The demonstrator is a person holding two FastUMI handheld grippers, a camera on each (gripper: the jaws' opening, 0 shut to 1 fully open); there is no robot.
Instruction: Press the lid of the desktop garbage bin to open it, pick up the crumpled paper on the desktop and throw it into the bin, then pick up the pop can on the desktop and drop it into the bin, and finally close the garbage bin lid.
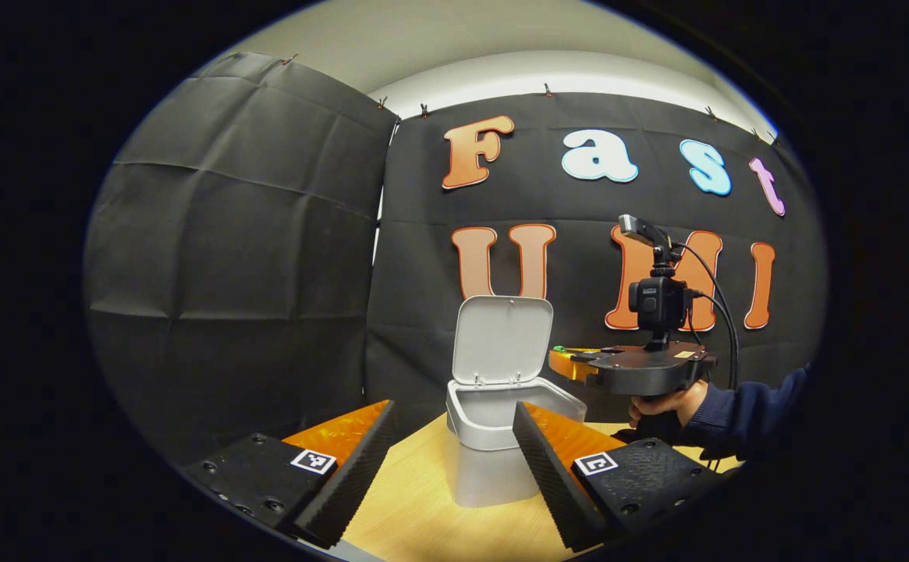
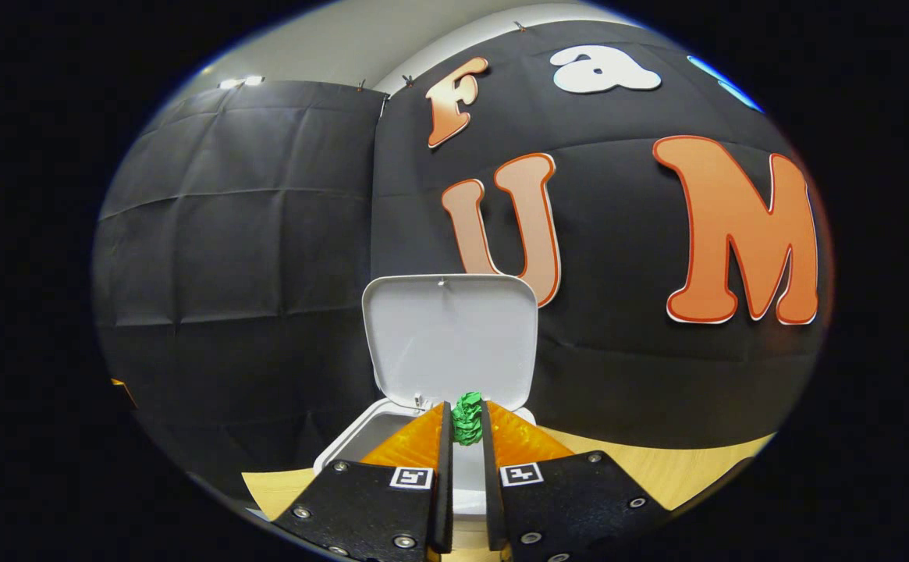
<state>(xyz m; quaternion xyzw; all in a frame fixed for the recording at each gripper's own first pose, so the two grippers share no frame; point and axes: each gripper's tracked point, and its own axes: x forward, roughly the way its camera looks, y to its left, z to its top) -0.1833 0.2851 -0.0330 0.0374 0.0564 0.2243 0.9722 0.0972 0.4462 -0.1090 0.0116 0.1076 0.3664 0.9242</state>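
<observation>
Right gripper [image 2: 466,425] jaws pinching green crumpled paper [image 2: 467,417] above open bin [image 2: 360,441], left gripper [image 1: 454,421] jaws spread, empty.

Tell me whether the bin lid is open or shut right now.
Open. The lid stands upright behind the garbage bin, showing its inner face, and the bin's mouth is uncovered.

Creased black cloth walls [image 1: 236,257] clipped along the top enclose a pale wooden table [image 1: 423,499] beneath a white ceiling [image 1: 438,31].
</observation>
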